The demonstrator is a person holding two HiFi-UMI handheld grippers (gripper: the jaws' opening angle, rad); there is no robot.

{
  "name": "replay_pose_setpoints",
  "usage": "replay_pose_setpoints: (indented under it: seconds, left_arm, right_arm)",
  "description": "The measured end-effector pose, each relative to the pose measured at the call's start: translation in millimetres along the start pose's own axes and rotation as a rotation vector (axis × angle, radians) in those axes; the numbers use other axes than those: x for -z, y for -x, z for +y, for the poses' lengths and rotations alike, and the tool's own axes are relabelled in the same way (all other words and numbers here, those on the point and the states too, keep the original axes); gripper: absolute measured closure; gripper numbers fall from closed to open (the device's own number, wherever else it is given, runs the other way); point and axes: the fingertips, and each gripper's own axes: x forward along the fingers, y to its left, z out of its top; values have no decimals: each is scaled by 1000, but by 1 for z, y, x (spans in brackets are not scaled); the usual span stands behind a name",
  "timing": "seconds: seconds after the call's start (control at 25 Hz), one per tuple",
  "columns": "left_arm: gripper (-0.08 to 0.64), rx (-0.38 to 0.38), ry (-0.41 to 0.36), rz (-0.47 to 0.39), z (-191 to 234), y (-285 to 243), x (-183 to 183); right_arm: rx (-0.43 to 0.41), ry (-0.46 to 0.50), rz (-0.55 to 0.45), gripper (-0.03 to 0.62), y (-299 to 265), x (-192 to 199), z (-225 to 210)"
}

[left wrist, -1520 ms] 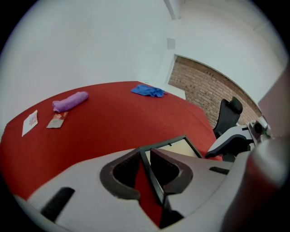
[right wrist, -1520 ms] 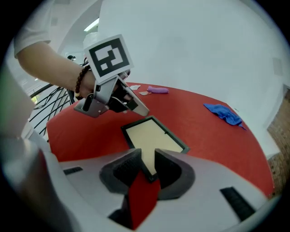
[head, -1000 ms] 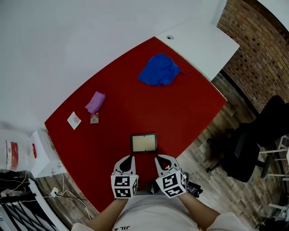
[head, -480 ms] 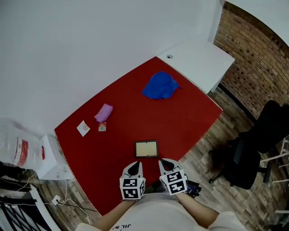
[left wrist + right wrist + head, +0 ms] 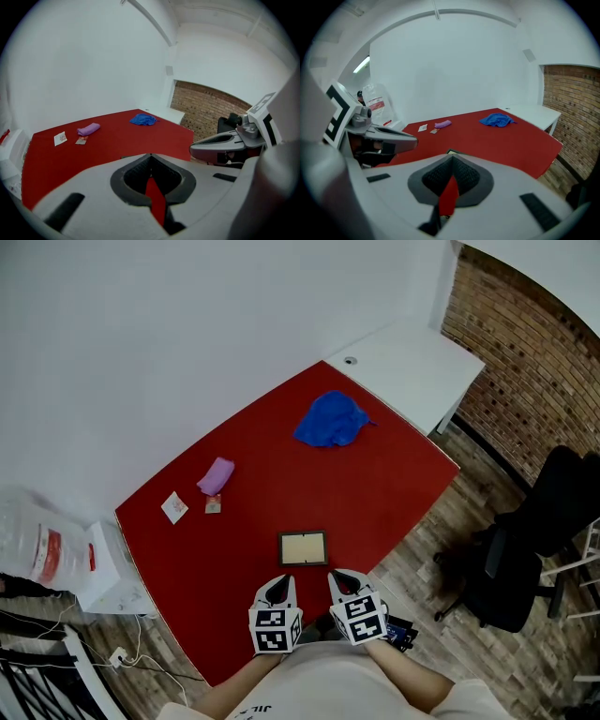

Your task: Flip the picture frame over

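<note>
Head view: picture frame (image 5: pixel 303 547) lies flat, pale side up, perhaps its back | your left gripper (image 5: pixel 277 585), right gripper (image 5: pixel 339 578): closed, empty, near it.

We've drawn our left claw (image 5: pixel 280 581) and right claw (image 5: pixel 339 576) back a little from the frame (image 5: pixel 303 547), towards us and slightly upward, leaving a wider strip of table (image 5: pixel 375 484) between.

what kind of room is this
Probably an office or small workroom: a red table and a white desk stand against a plain white wall, with a black office chair on a wood floor and a brick wall alongside.
</note>
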Motion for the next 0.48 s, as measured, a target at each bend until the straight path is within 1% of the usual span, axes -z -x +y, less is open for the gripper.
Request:
replay_pose_setpoints:
  seconds: [0.48]
  left_arm:
    - [554,5,13,15,-7,3,9]
  right_arm:
    - [0,4,3,589,6,4,0]
